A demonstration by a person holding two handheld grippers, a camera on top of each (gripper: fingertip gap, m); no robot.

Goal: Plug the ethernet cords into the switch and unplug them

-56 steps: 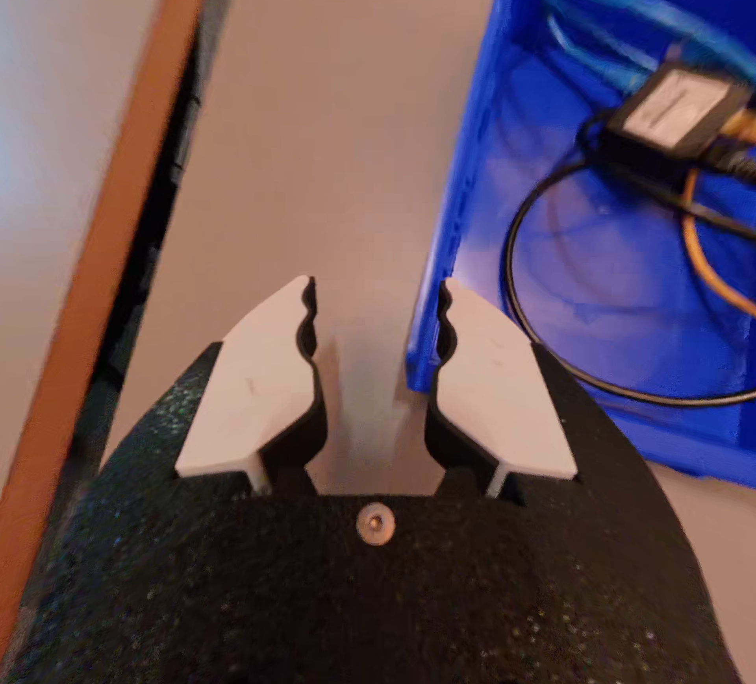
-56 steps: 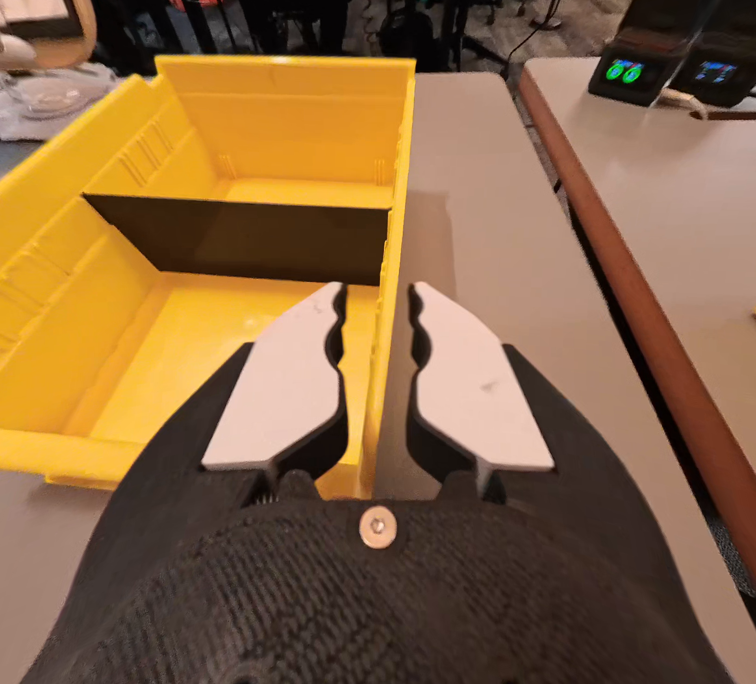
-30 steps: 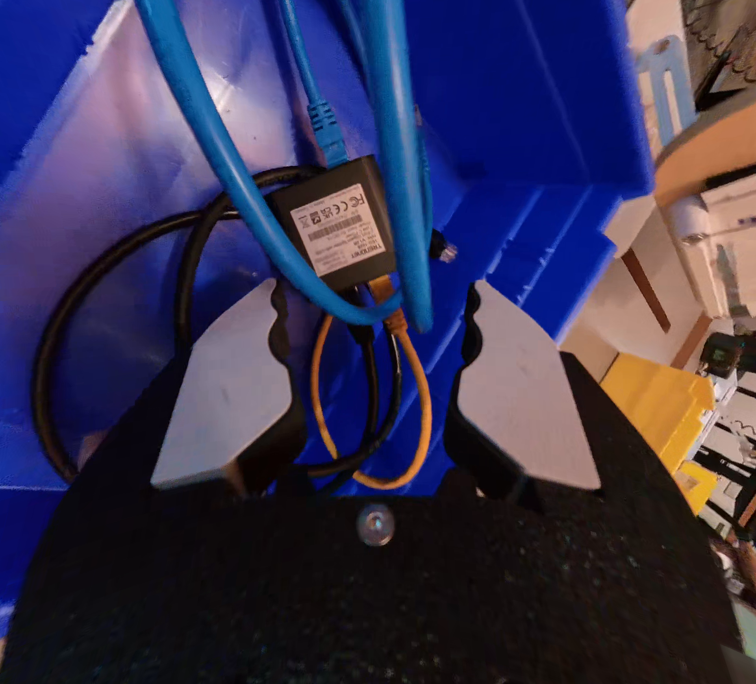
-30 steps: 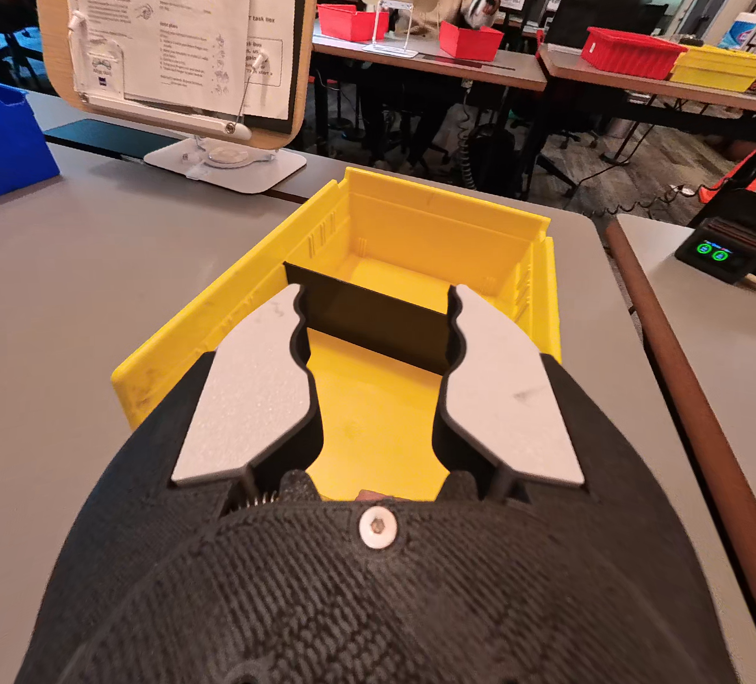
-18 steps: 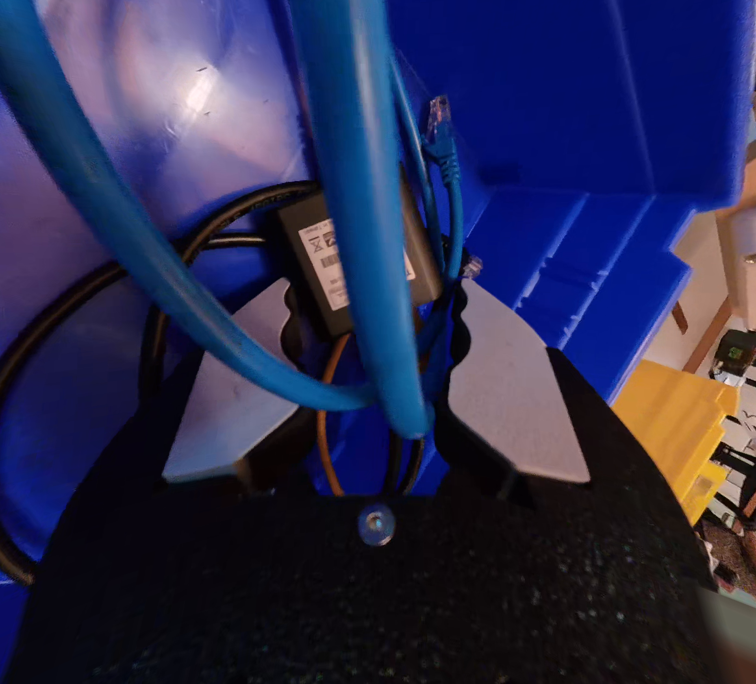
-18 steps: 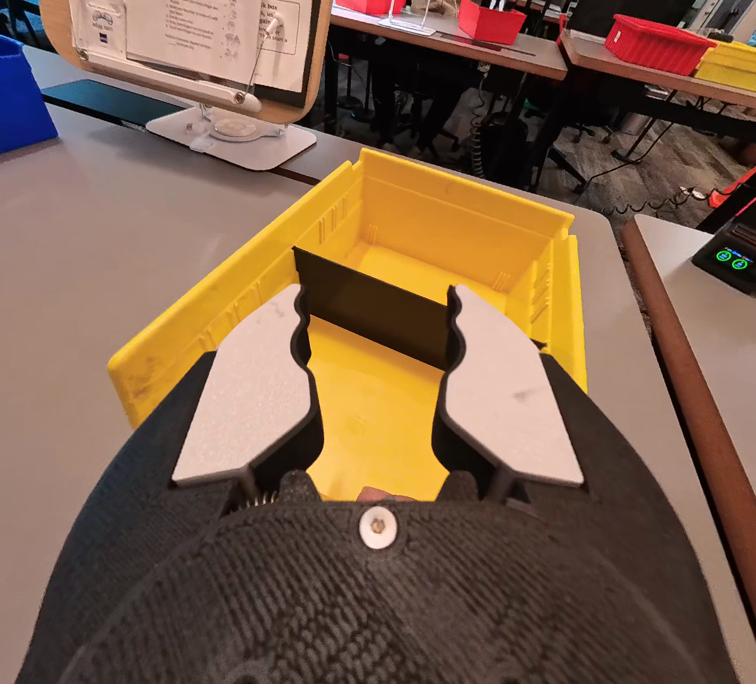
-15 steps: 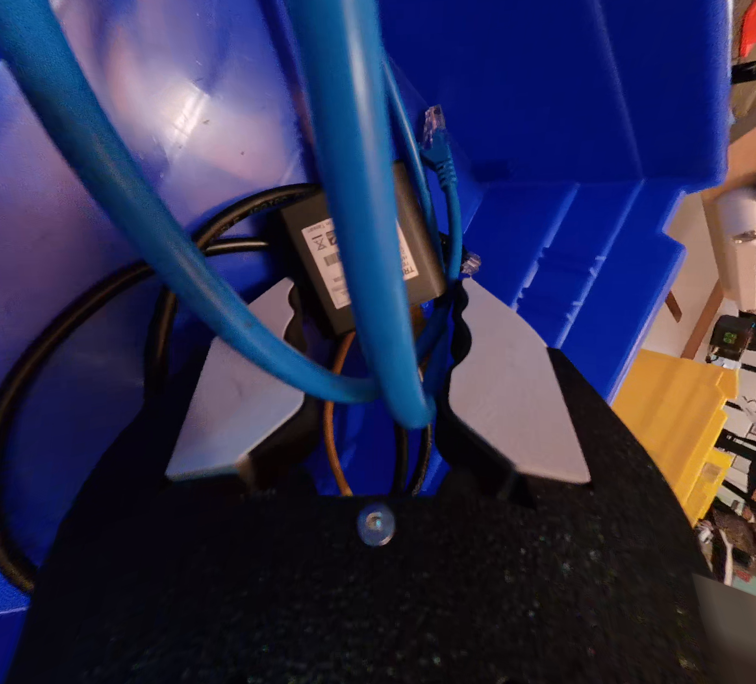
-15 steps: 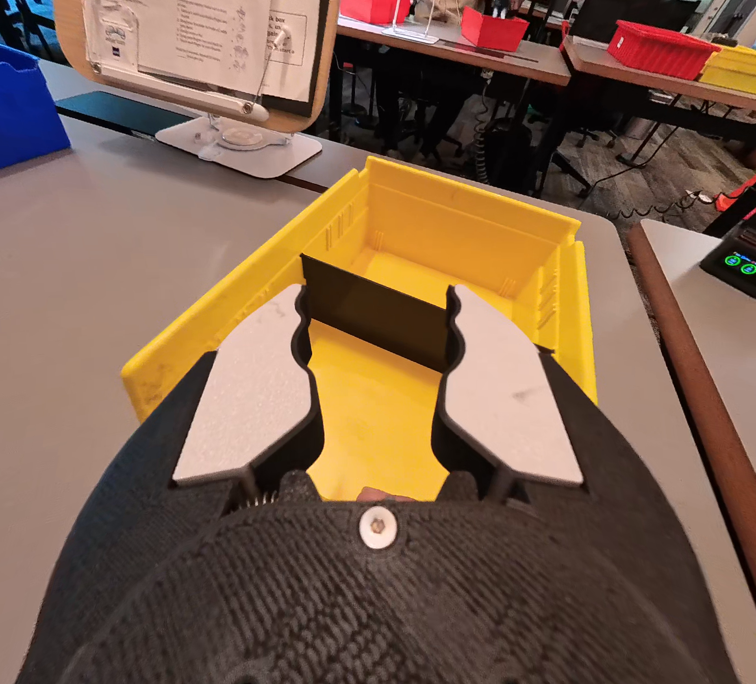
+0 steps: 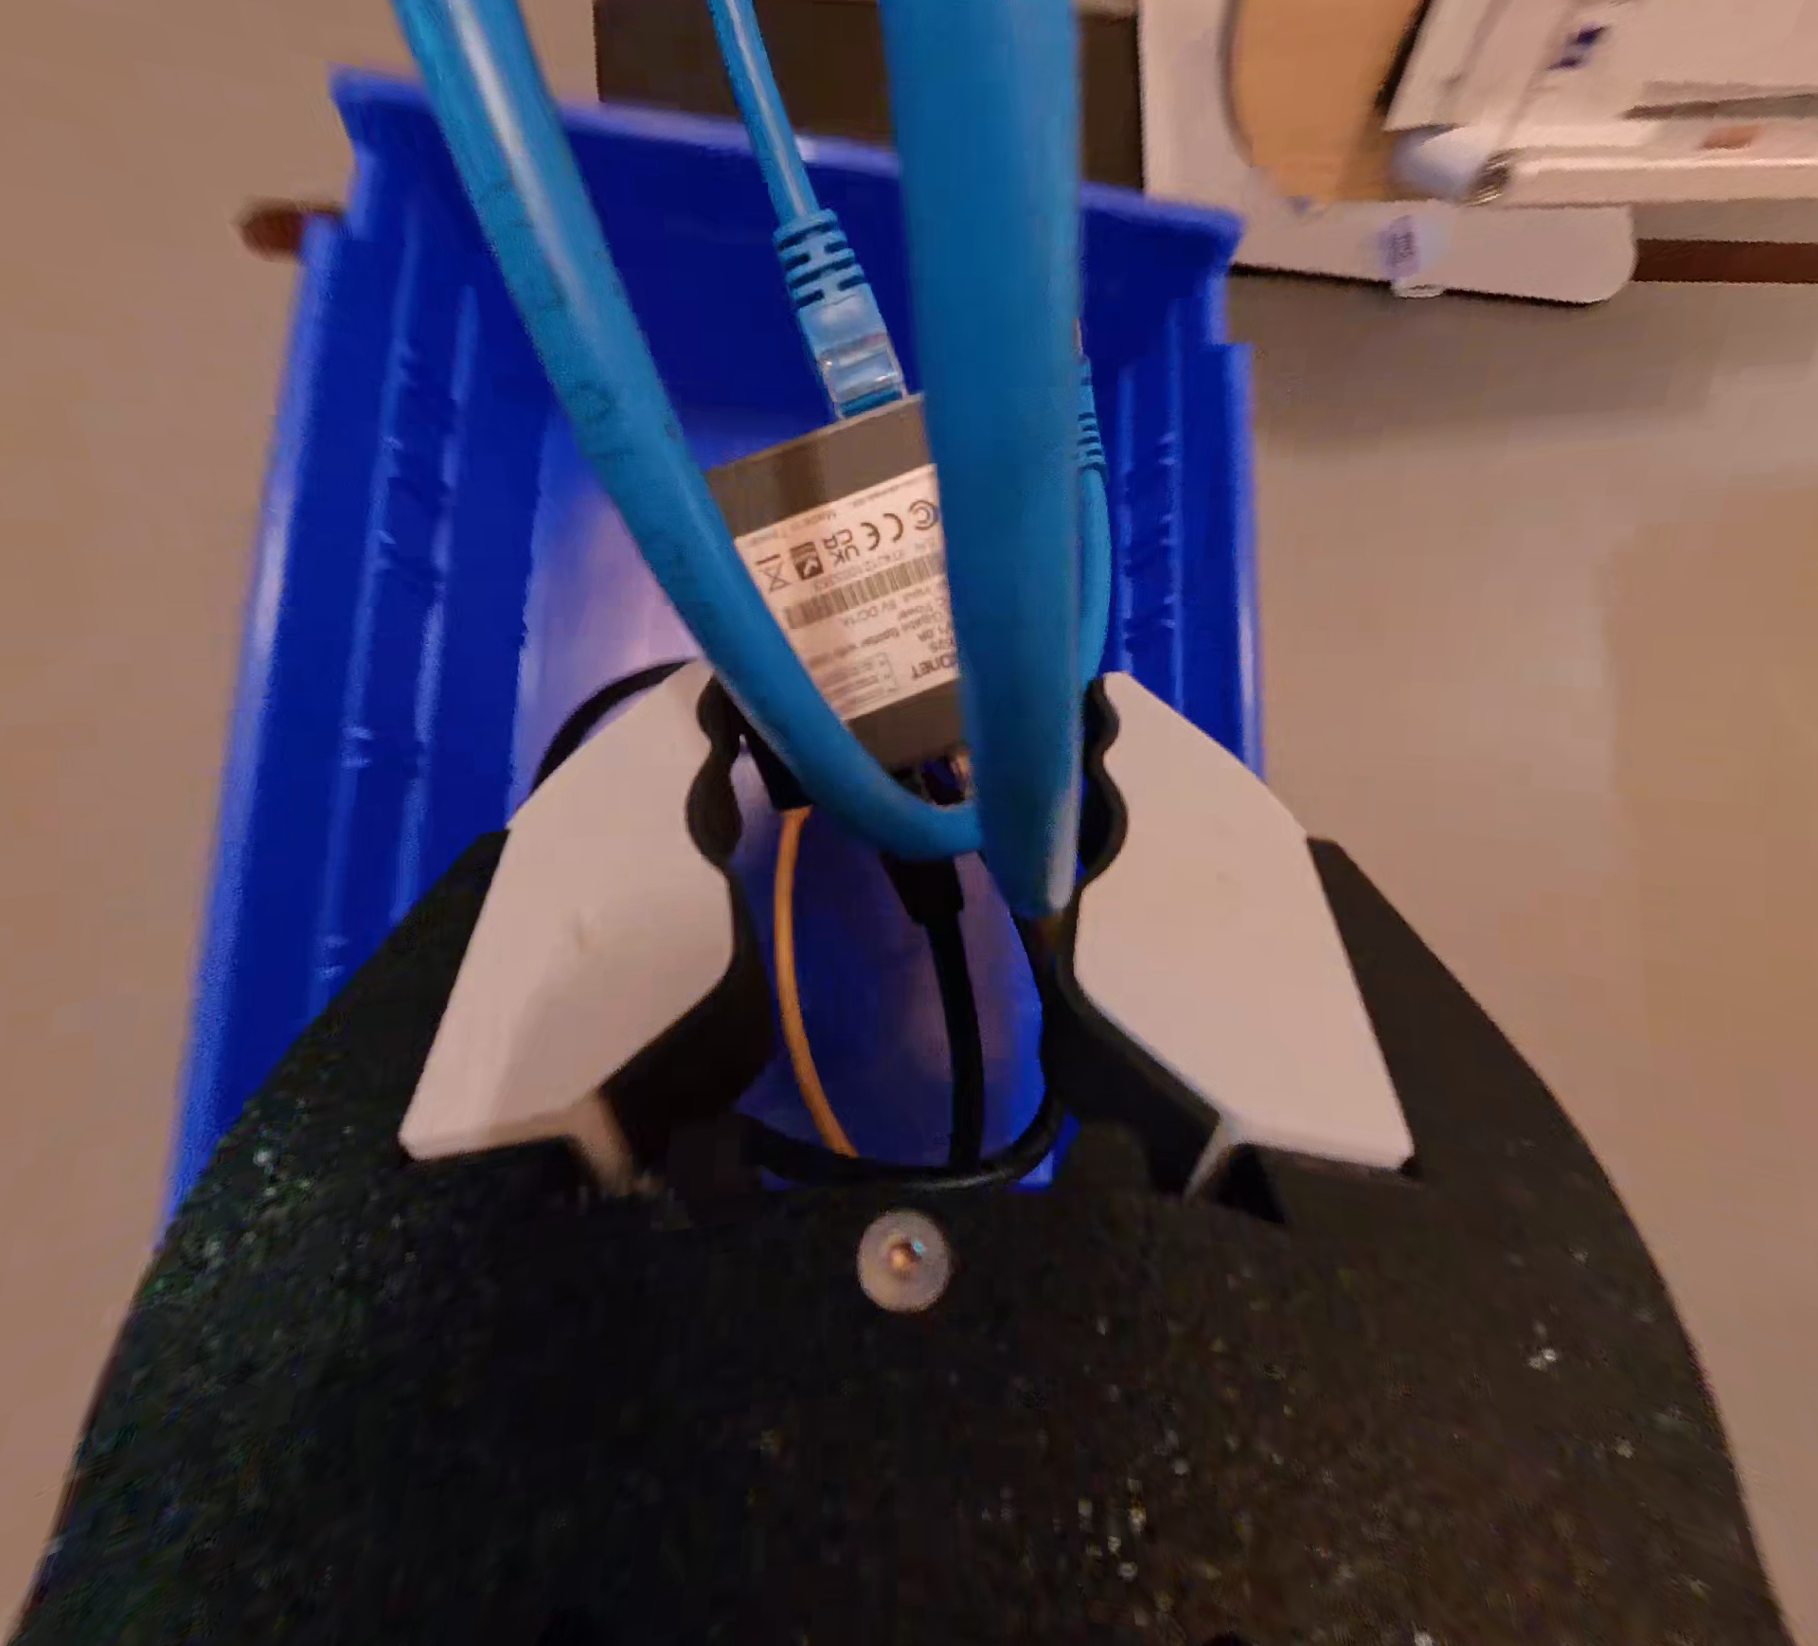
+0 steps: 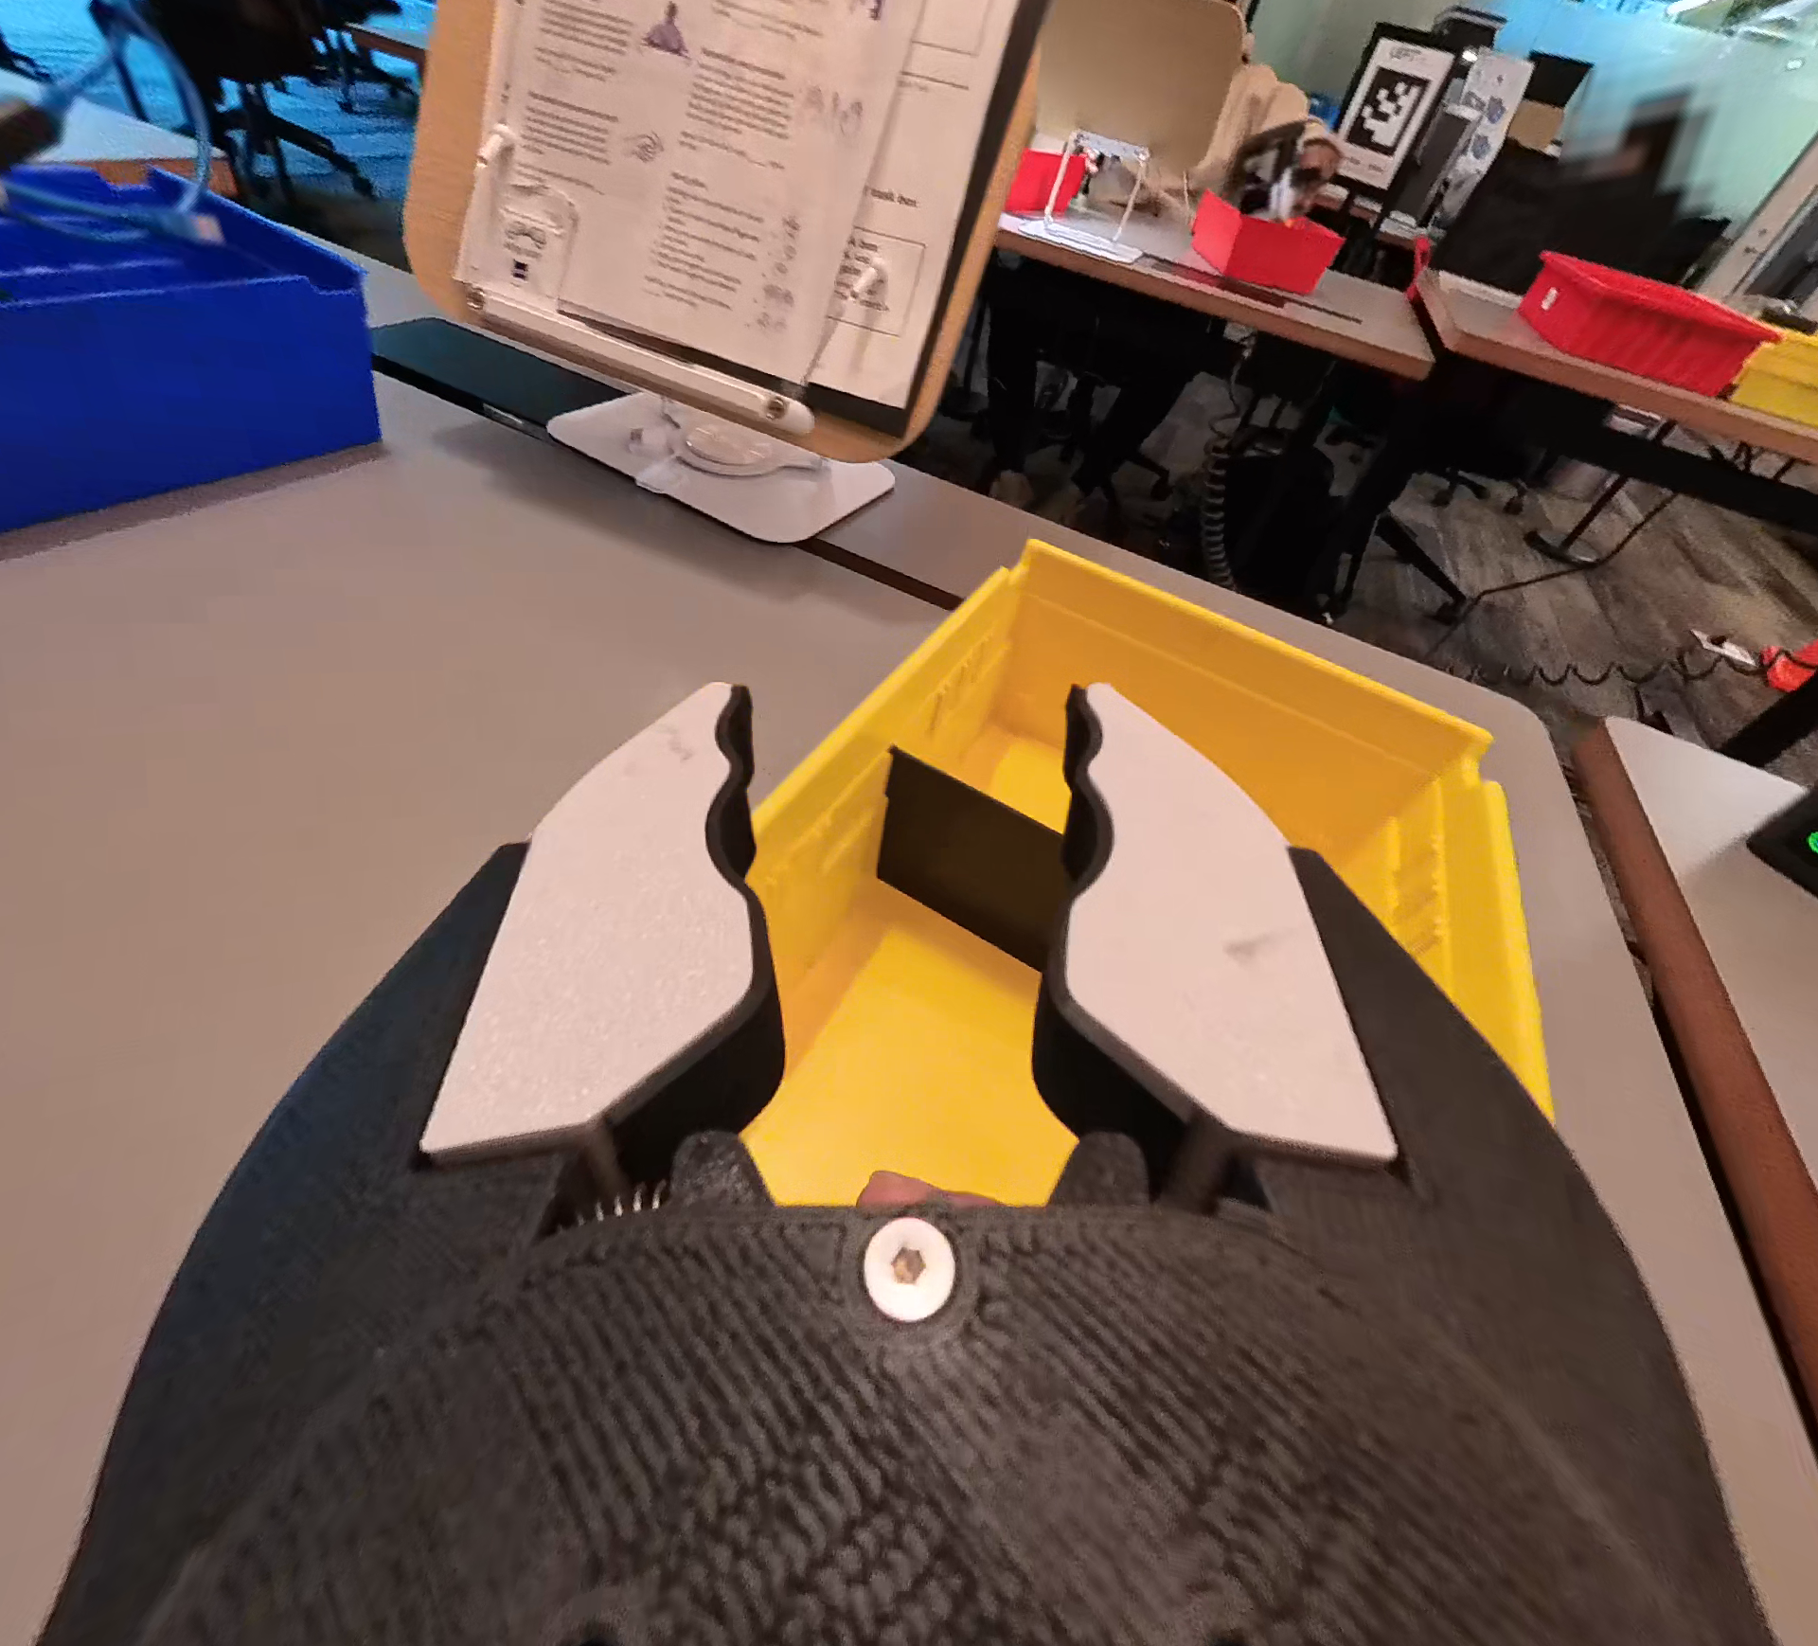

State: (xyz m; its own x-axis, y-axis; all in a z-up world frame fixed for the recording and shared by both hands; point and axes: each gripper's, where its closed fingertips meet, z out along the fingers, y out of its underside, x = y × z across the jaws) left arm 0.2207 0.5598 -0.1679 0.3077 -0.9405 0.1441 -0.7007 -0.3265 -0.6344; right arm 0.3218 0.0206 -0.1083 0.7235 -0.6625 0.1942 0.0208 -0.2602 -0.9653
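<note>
My left gripper (image 9: pixel 900 713) is shut on the near end of the black switch (image 9: pixel 856 585), which has a white label, and holds it above the blue bin (image 9: pixel 393 516). A blue ethernet plug (image 9: pixel 836 310) sits in the switch's far end. Thick blue cord loops (image 9: pixel 610 418) hang across the fingers. An orange cord (image 9: pixel 802 1008) and a black cord (image 9: pixel 959 1008) trail below the switch. My right gripper (image 10: pixel 905 713) is open and empty over the yellow bin (image 10: pixel 1279 684). In the right wrist view the blue bin (image 10: pixel 187 379) is at far left with cords (image 10: pixel 187 152) above it.
The yellow bin has a black divider (image 10: pixel 969 851). A paper stand on a white base (image 10: pixel 728 123) stands at the table's back, also in the left wrist view (image 9: pixel 1377 221). A second table (image 10: pixel 1722 861) lies to the right. Red bins (image 10: pixel 1643 320) and a person are far behind. The gap from one gripper's tips to the other's is roughly 55 cm.
My left gripper went into the blue bin, closed on the switch and lifted it out with its cords. My right gripper opened wider over the yellow bin and drifted a little left.
</note>
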